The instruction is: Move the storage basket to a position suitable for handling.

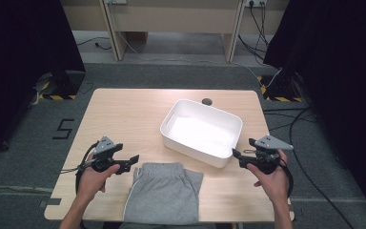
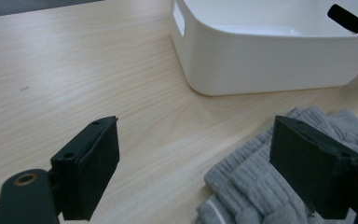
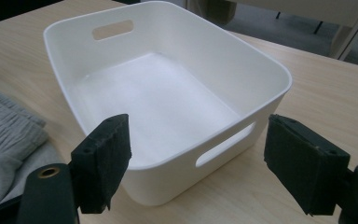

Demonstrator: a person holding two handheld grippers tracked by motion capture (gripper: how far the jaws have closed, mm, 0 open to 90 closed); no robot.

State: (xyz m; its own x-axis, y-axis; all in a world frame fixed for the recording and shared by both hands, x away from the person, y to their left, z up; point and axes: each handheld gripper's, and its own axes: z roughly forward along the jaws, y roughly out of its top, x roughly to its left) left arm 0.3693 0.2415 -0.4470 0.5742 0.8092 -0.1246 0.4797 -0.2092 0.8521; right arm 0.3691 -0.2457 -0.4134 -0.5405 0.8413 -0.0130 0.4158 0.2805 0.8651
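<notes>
A white plastic bin (image 1: 201,131) with handle slots sits empty on the wooden table (image 1: 124,114), right of centre. Folded grey shorts (image 1: 164,192) lie at the front edge, just in front of the bin. My left gripper (image 1: 132,162) hovers open beside the shorts' left waistband corner, held in a hand. In the left gripper view its jaws stand wide apart over the waistband (image 2: 256,163), with the bin (image 2: 270,51) beyond. My right gripper (image 1: 236,156) is open at the bin's near right corner. In the right gripper view the jaws frame the bin (image 3: 168,93), the shorts (image 3: 9,130) at left.
A round cable hole (image 1: 207,101) sits at the table's far edge behind the bin. Bare tabletop spreads to the left and behind. Cables (image 1: 305,143) trail on the floor to the right, and dark curtains flank both sides.
</notes>
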